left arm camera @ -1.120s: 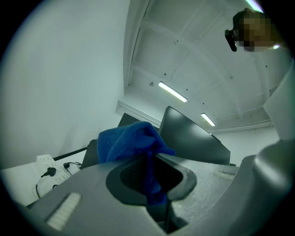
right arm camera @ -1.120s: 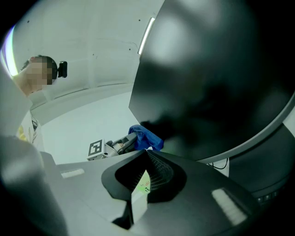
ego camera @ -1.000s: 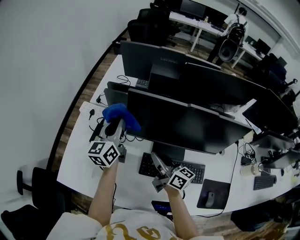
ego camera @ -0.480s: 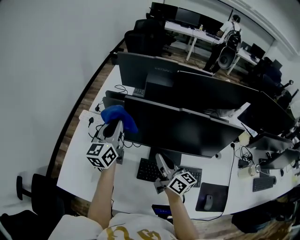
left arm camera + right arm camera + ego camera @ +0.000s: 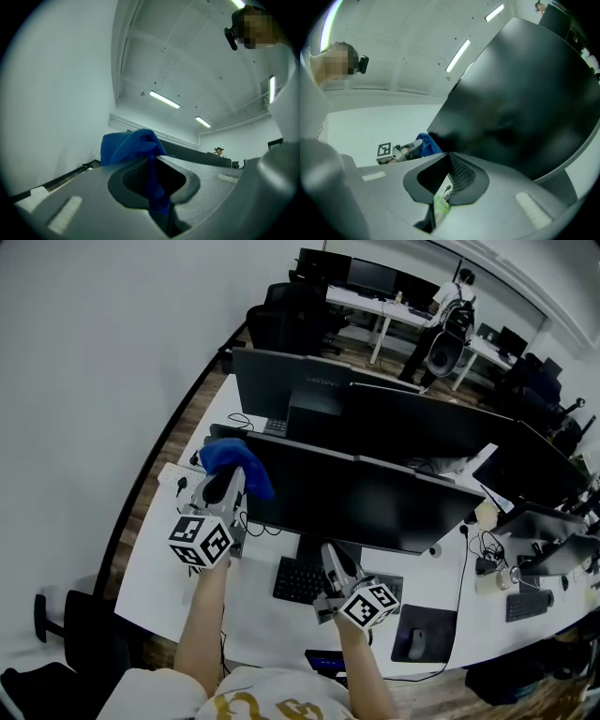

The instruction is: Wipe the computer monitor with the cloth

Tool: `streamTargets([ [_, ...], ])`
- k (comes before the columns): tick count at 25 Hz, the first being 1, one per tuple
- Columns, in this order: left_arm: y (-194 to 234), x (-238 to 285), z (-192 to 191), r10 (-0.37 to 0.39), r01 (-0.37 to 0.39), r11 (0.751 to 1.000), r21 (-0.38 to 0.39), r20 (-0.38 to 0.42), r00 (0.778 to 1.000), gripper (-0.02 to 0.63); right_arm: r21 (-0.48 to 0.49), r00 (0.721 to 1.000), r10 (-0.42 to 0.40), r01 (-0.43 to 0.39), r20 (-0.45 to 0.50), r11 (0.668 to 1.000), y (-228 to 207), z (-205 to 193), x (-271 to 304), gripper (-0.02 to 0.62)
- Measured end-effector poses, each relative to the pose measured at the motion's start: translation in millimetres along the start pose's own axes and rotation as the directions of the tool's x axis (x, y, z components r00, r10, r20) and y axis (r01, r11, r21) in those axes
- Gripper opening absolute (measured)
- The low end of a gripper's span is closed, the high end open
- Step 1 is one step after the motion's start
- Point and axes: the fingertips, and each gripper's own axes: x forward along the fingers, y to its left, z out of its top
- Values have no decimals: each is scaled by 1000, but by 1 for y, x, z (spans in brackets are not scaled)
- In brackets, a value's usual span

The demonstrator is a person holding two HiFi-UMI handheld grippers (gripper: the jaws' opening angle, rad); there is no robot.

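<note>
Cloth (image 5: 238,461), one blue piece, bunches over the upper left corner of the nearest monitor (image 5: 366,495) in the head view, pinched by the left gripper (image 5: 223,486), which stands just left of that monitor's left edge. The right gripper (image 5: 332,557) hangs just below the monitor's lower edge, near its stand. One keyboard (image 5: 302,580) lies below the monitor on the white desk (image 5: 164,568), and one mouse (image 5: 413,644) sits below the monitor's right part. Each of the two grippers carries one marker cube, and a bare forearm leads to each.

In the left gripper view, the left gripper (image 5: 154,161) has its two jaws pressed together on the cloth (image 5: 132,144). A blue fold runs down between them and the rest bulges above the tips. A dark monitor top edge (image 5: 201,157) shows just behind the cloth.

In the right gripper view, the right gripper (image 5: 449,157) has its jaw tips touching, with nothing gripped. The monitor (image 5: 525,93) fills the upper right as one dark panel. At its lower left corner sit the cloth (image 5: 427,143) and the left gripper (image 5: 408,149).
</note>
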Motion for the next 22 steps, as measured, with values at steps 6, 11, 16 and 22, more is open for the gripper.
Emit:
streamTargets([
  [6, -5, 5, 16, -15, 14, 999, 37, 14, 1000, 41, 10, 1000, 12, -13, 20, 1000, 4, 7, 0, 11],
  [11, -7, 10, 32, -21, 19, 998, 59, 36, 999, 41, 16, 999, 19, -19, 37, 1000, 4, 13, 2, 11],
  [16, -10, 17, 47, -23, 17, 996, 91, 59, 998, 43, 11, 999, 27, -27, 42, 1000, 4, 17, 0, 11],
  [22, -14, 21, 56, -22, 15, 991, 131, 52, 998, 43, 13, 998, 37, -38, 52, 999, 5, 24, 0, 11],
])
